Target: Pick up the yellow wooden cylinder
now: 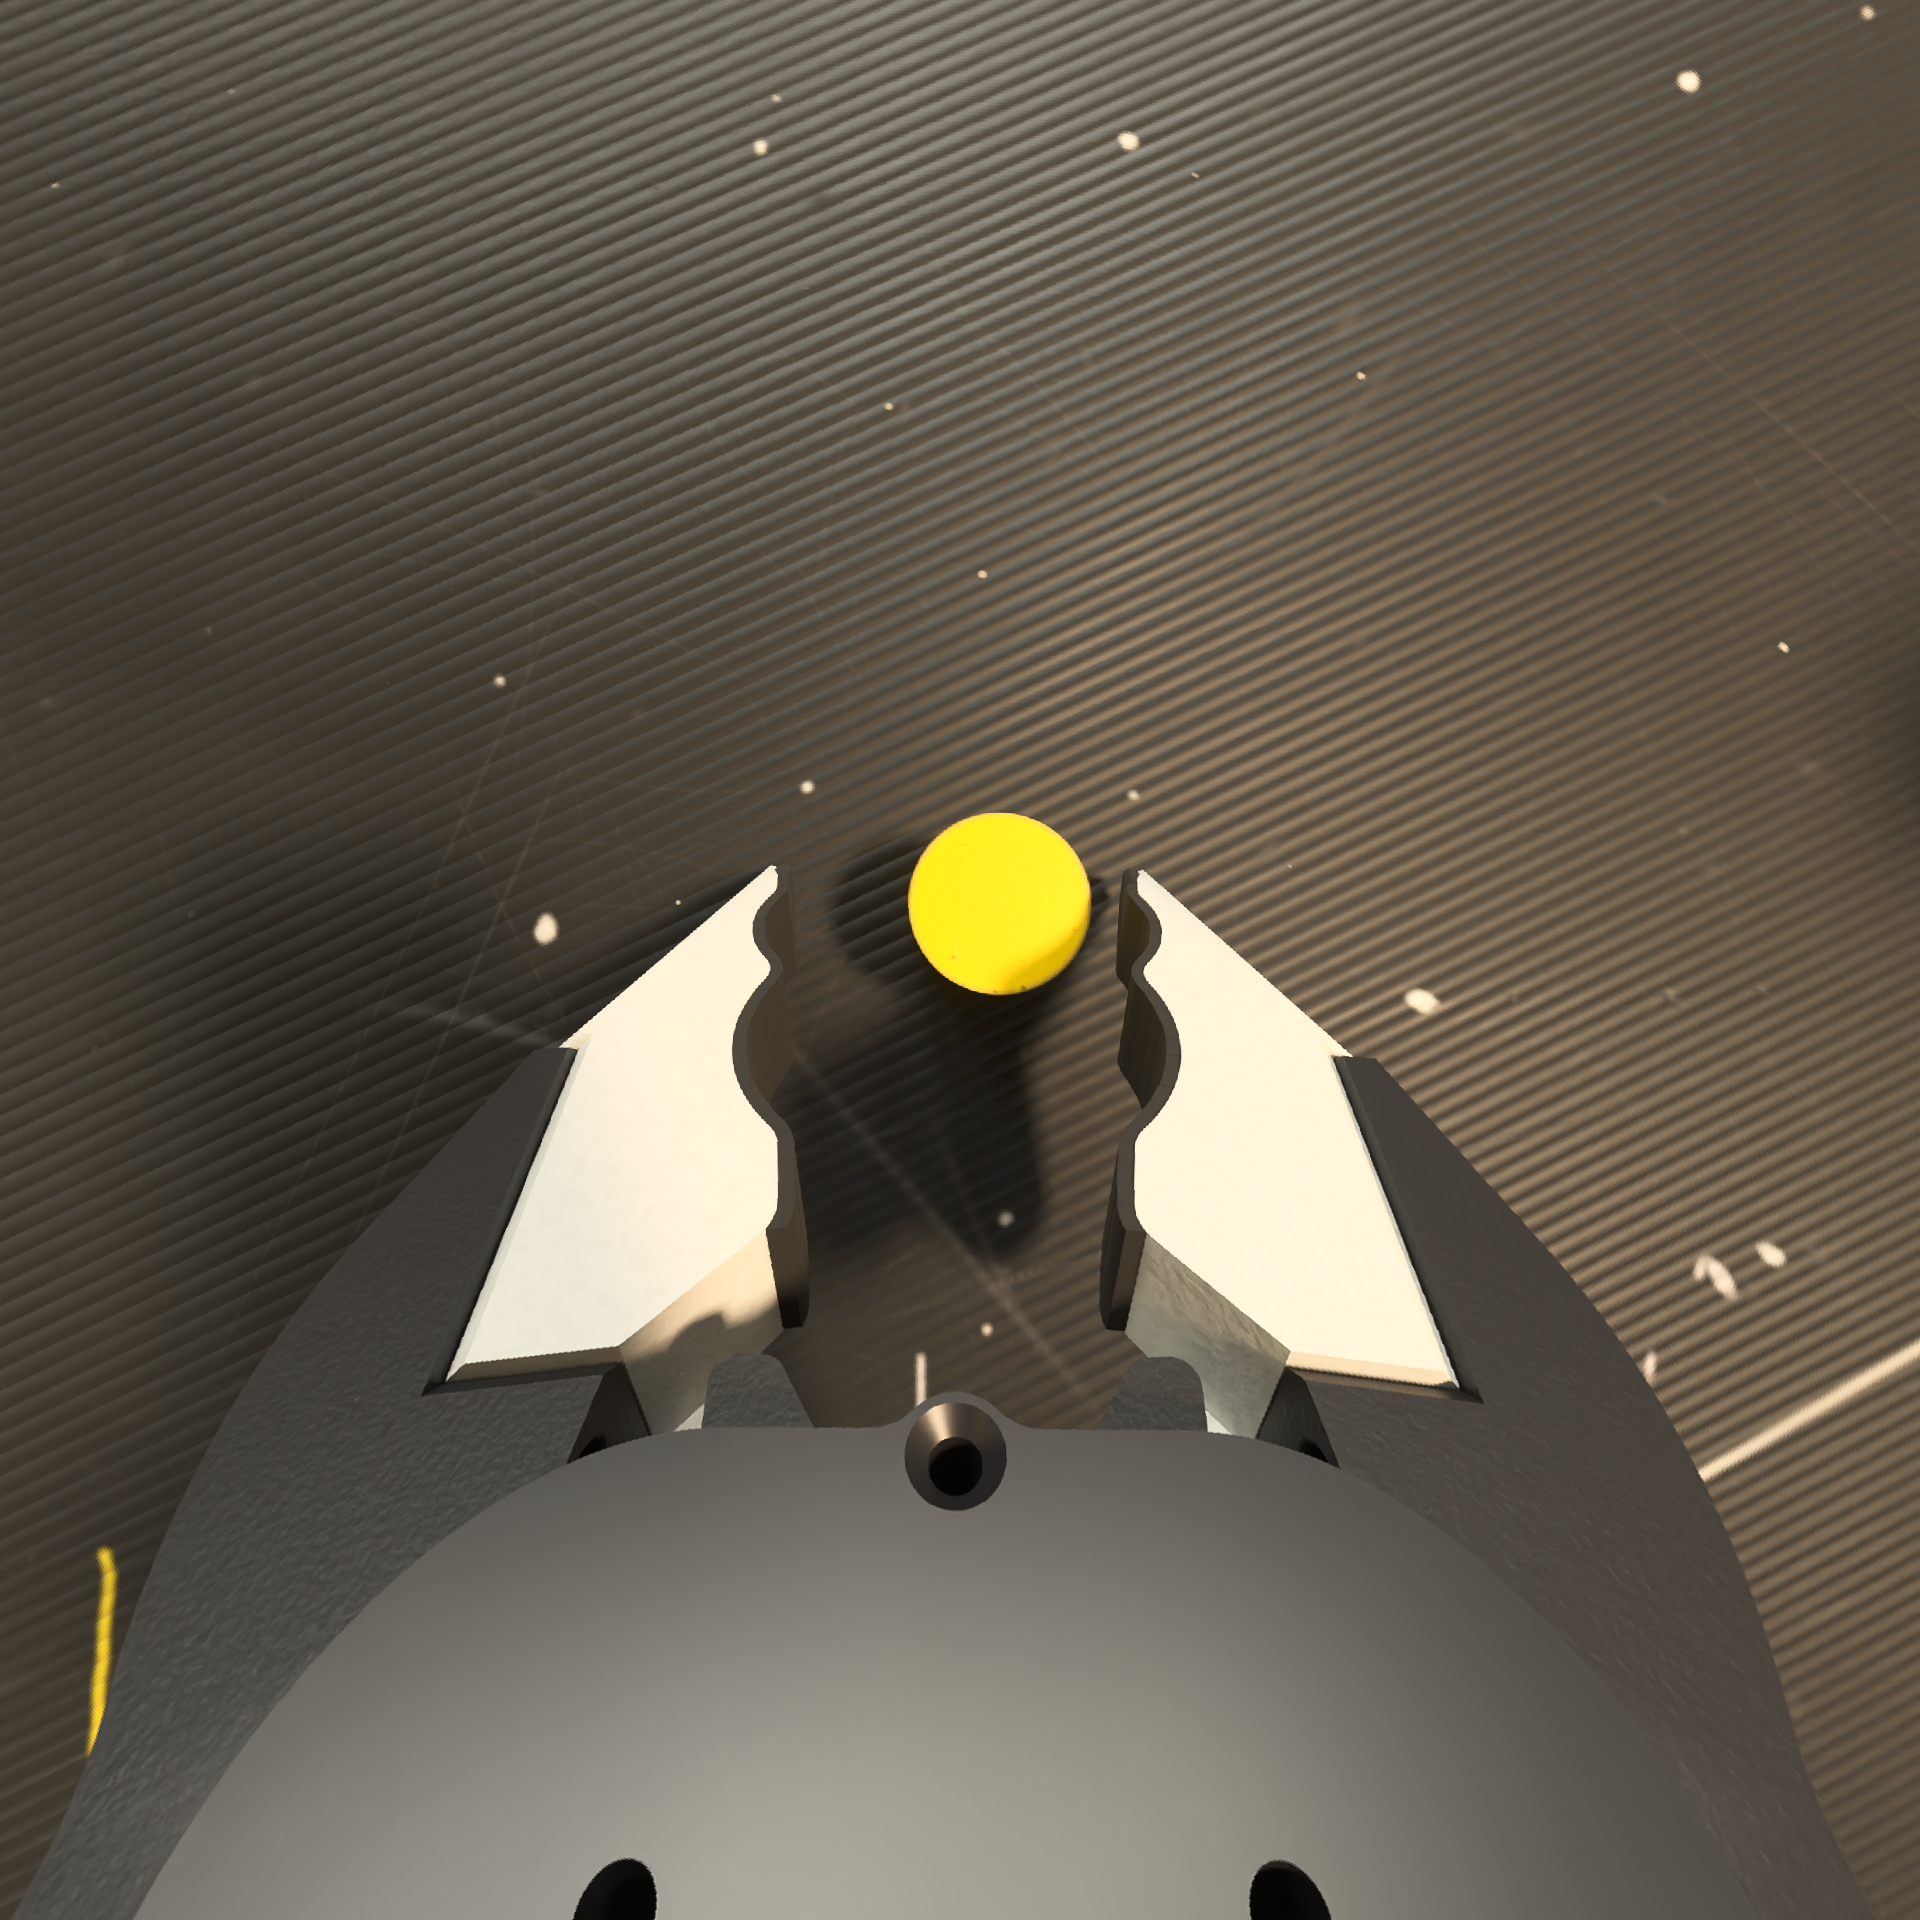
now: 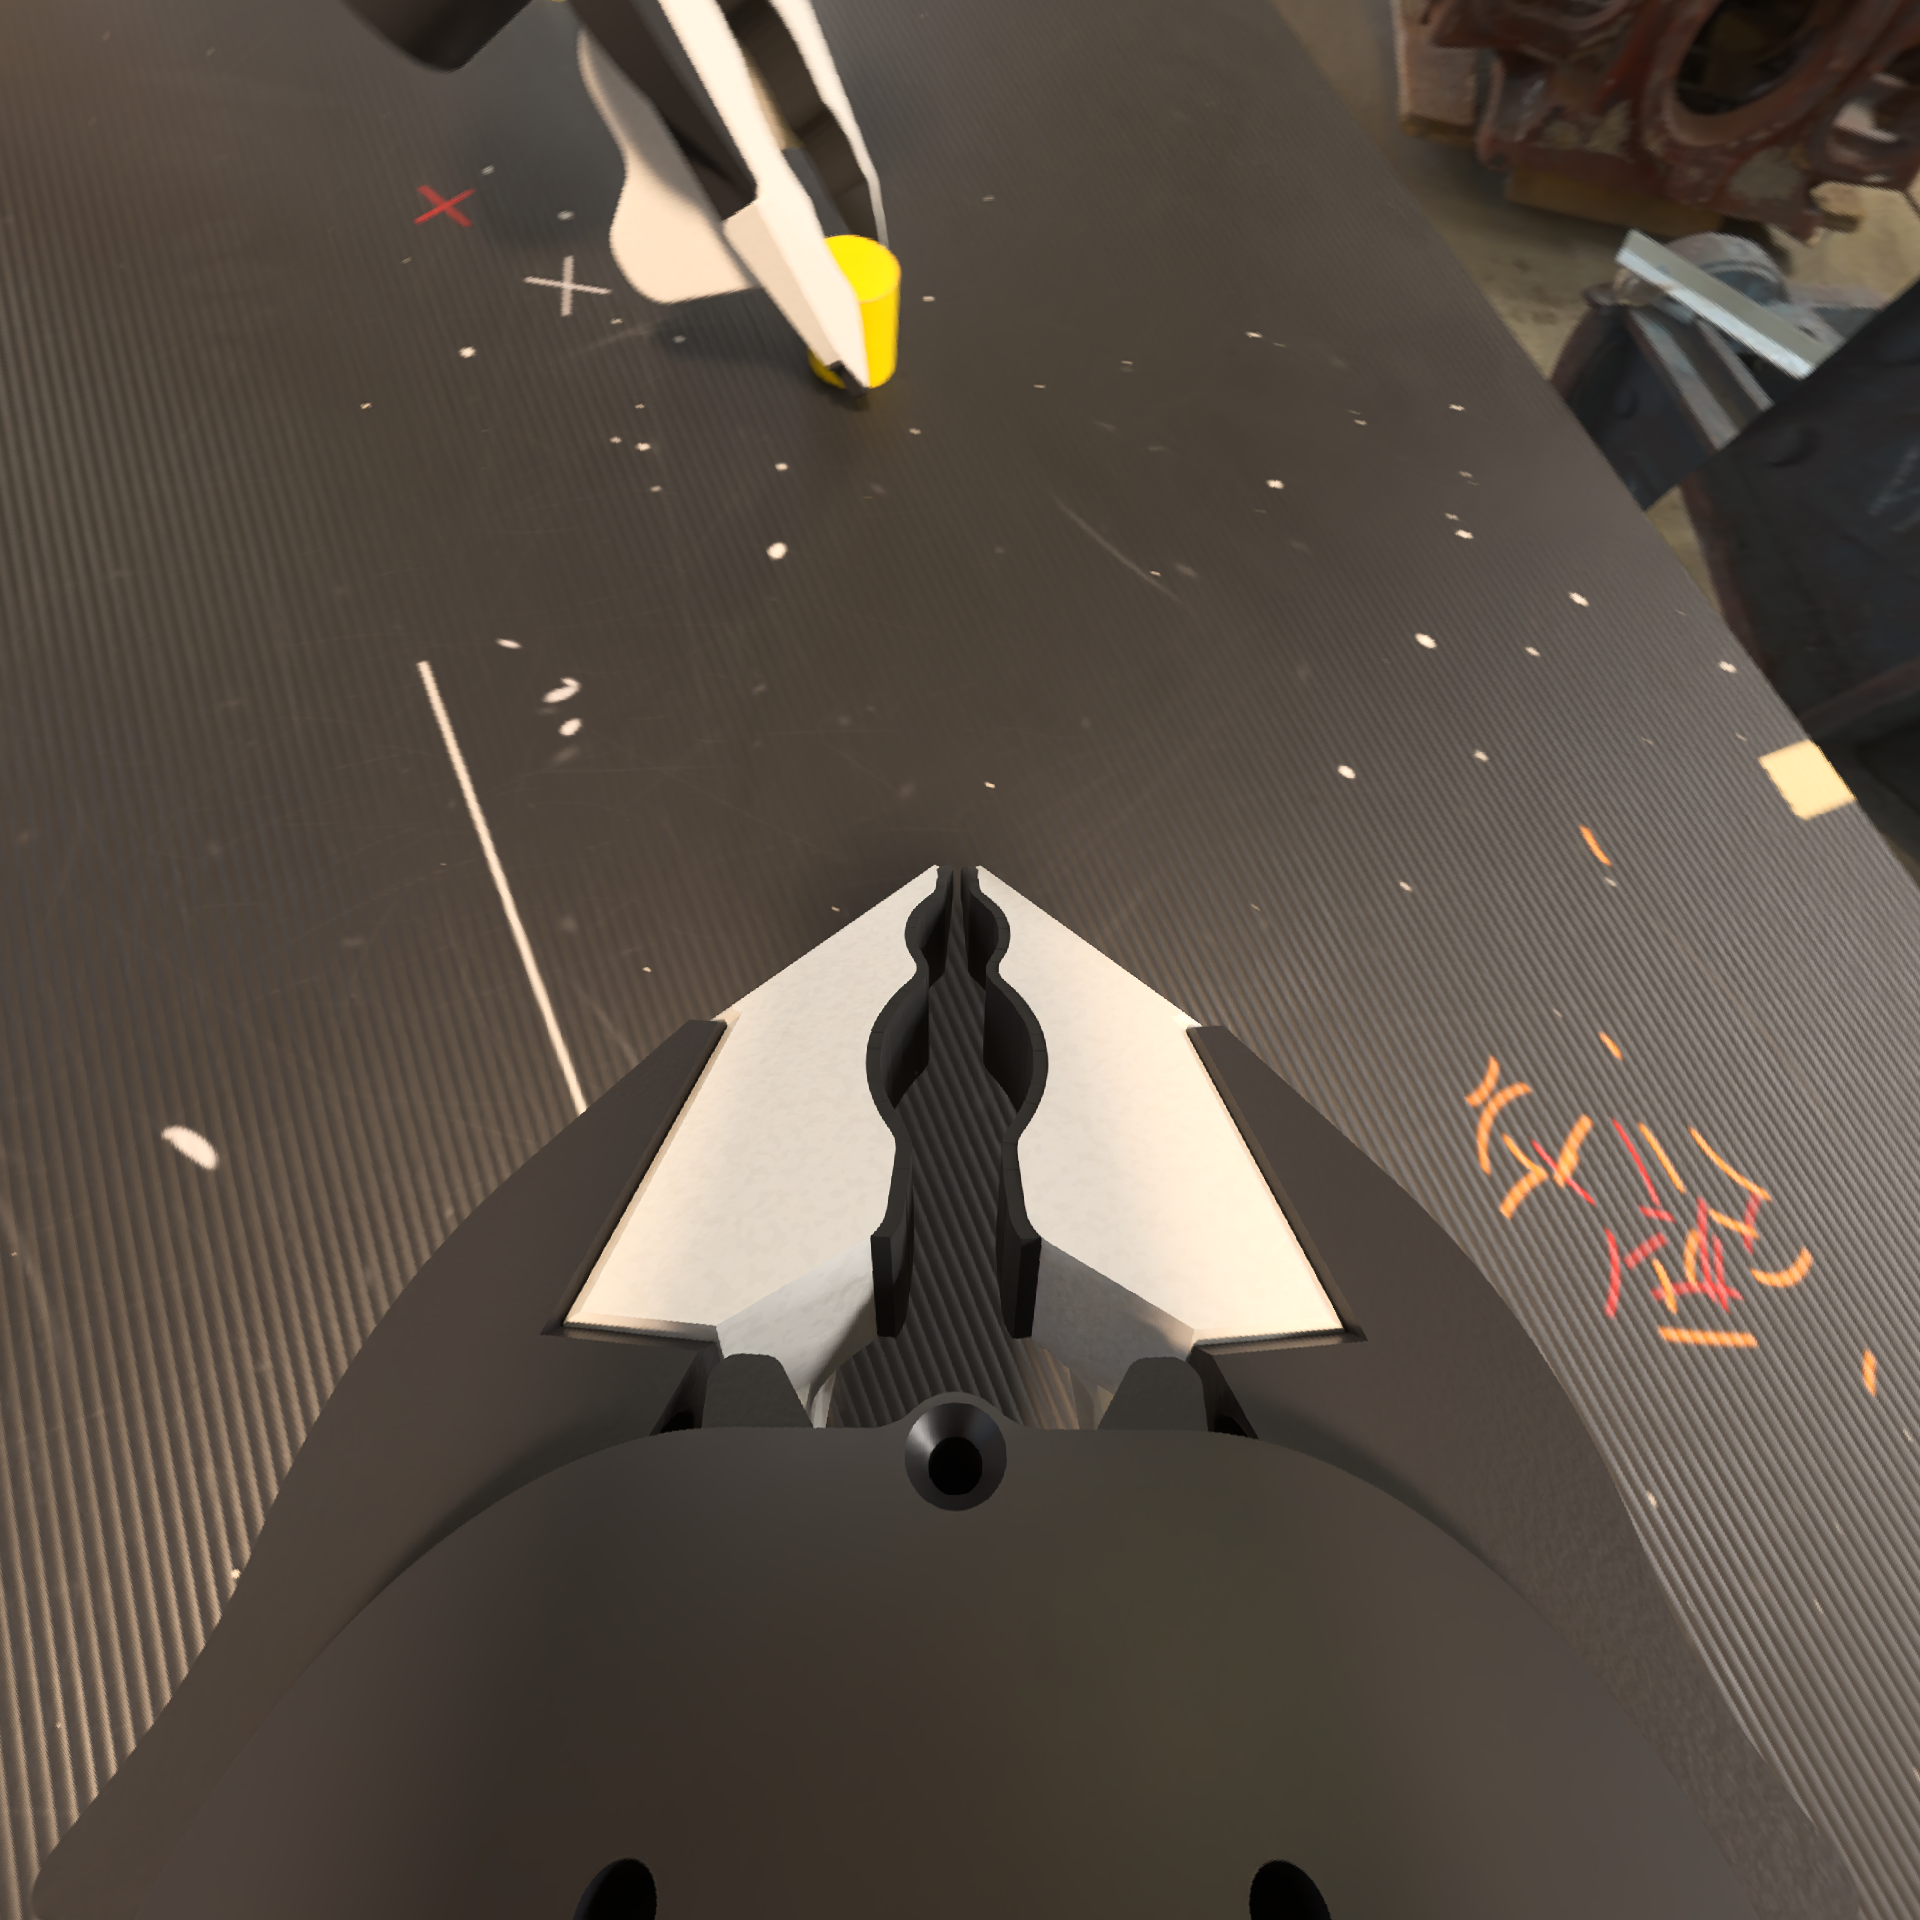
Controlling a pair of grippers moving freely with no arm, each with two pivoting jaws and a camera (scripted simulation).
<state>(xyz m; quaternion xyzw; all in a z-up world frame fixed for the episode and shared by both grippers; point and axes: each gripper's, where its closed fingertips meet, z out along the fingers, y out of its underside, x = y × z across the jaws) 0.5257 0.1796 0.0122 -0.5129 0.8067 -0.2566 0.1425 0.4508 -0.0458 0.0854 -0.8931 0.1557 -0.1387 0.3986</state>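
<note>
The yellow wooden cylinder [image 1: 997, 902] stands upright on the dark ribbed table; I see its round top from above in the left wrist view. My left gripper [image 1: 951, 883] is open, pointing down, with the cylinder between its fingertips, nearer the right one; no contact is visible. In the right wrist view the cylinder [image 2: 876, 307] stands far ahead, partly hidden by the left gripper [image 2: 847, 369], whose fingertips reach down to the table beside it. My right gripper [image 2: 957, 871] is shut and empty, low over the table, well short of the cylinder.
The table [image 2: 1143, 623] carries white specks, a white line [image 2: 499, 883], a white cross and a red cross [image 2: 445, 205], and orange scribbles [image 2: 1652, 1205]. Its right edge runs diagonally; beyond it stand rusty machinery [image 2: 1683, 94] and dark metal parts [image 2: 1766, 416].
</note>
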